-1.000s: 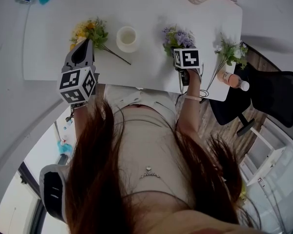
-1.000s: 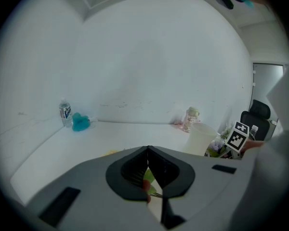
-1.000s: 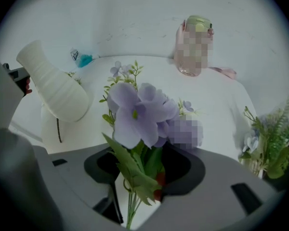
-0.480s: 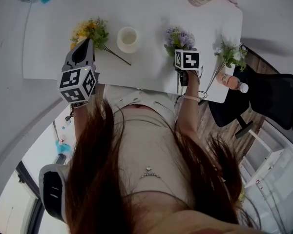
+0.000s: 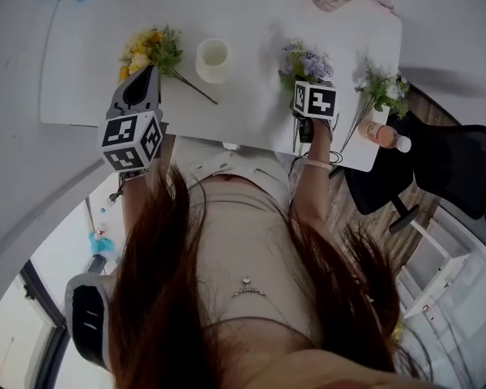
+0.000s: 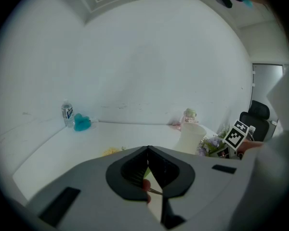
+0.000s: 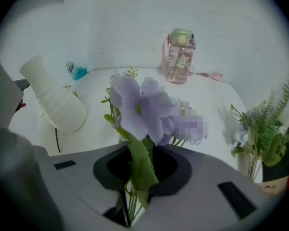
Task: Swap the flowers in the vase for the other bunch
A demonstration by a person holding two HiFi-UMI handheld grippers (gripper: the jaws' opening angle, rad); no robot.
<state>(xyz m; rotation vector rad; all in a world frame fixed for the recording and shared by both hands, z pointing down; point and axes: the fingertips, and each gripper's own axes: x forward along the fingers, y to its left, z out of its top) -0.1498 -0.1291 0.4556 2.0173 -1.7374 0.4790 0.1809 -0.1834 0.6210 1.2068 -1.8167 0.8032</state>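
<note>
**Q.** What has just changed here?
**A.** The right gripper [image 7: 137,153], right of centre in the head view, has just been closing its jaws. They pinch the green stems and a leaf of the purple bunch [image 7: 139,107]. The blooms stand out beyond the jaw tips.

**Q.** And the left gripper?
**A.** The left gripper [image 5: 148,70] has its jaws together. Its tips point at the yellow bunch [image 5: 150,49], which lies on the white table [image 5: 251,23] at upper left. That bunch's stem trails toward the lower right, past the vase. Whether the tips touch the foliage cannot be told.

**Q.** Where is the vase?
**A.** The white ribbed vase [image 7: 55,105] stands between the two bunches, upper centre in the head view. In the right gripper view it is left of the purple blooms. Its mouth appears empty.

**Q.** What does this mean for the task?
**A.** Judging from the layout, the vase is cleared and the replacement bunch is secured at its stems. The remaining step would be to carry it leftward and seat the stems in the vase mouth. Whether the bunch has left the table is not shown.

**Q.** Anything else nearby?
**A.** A green-and-white bunch [image 5: 382,83] sits at the table's right edge, apart from both grippers.
</note>
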